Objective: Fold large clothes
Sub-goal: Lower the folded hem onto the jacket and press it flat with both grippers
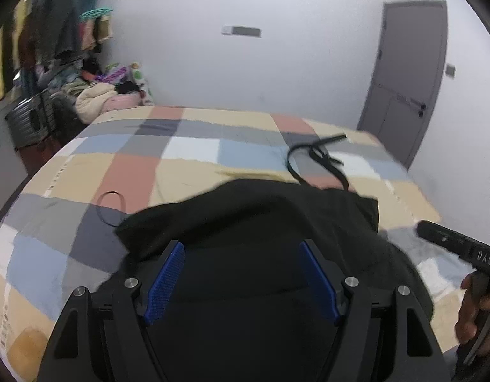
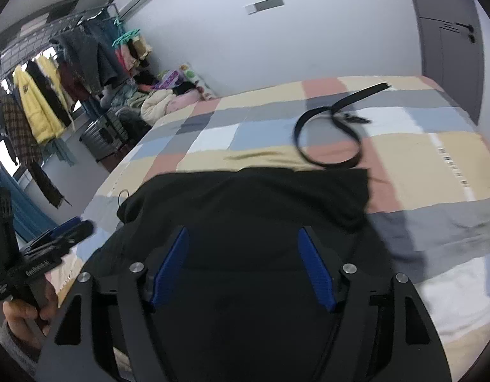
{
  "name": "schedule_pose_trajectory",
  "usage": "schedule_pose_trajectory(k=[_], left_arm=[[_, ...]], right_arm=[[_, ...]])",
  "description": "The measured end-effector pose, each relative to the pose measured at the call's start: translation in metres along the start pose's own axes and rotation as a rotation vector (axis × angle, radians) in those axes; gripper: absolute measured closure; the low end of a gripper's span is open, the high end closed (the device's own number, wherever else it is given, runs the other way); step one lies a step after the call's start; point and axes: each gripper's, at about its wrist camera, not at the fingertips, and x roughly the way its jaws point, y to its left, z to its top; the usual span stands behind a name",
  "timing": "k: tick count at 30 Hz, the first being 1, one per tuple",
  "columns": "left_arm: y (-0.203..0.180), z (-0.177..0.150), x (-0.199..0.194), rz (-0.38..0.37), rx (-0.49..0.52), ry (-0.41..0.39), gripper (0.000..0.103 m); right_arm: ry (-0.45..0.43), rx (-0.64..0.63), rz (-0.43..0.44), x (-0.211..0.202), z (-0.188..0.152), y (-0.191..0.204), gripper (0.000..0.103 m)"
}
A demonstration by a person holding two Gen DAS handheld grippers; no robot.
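Observation:
A large black garment [image 1: 251,219] lies on the bed with the patchwork cover [image 1: 133,165]; it also fills the near middle of the right wrist view [image 2: 251,203]. My left gripper [image 1: 241,245] is open above the garment's near part, blue pads apart, nothing between them. My right gripper [image 2: 243,232] is open above the same garment and holds nothing. The right gripper's body shows at the right edge of the left wrist view [image 1: 452,242]; the left gripper shows at the left of the right wrist view [image 2: 54,238].
A black belt [image 2: 331,127] lies looped on the bed beyond the garment, also in the left wrist view [image 1: 318,156]. A thin black loop [image 1: 109,203] lies left of the garment. A clothes rack [image 2: 47,105], piled laundry [image 1: 98,95] and a grey door [image 1: 407,73] stand beyond.

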Motion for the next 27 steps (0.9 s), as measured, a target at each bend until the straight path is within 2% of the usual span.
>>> schedule_pose_trajectory(k=[4, 8, 12, 18, 27], left_arm=[[-0.01, -0.014, 0.041, 0.009, 0.016, 0.068, 0.029], [-0.006, -0.024, 0.066, 0.007, 0.005, 0.065, 0.029], [0.001, -0.017, 0.087, 0.009, -0.018, 0.078, 0.029], [0.002, 0.001, 0.127, 0.065, 0.003, 0.122, 0.029], [0.011, 0.006, 0.168, 0.084, -0.022, 0.154, 0.026]], right_arm=[[0.035, -0.053, -0.04, 0.048, -0.016, 0.017, 0.028], [0.026, -0.081, -0.082, 0.076, -0.024, 0.015, 0.019], [0.016, -0.08, -0.102, 0.093, -0.016, 0.011, 0.018], [0.058, -0.077, -0.149, 0.134, 0.003, 0.009, 0.017], [0.079, -0.08, -0.212, 0.167, 0.005, 0.003, 0.013]])
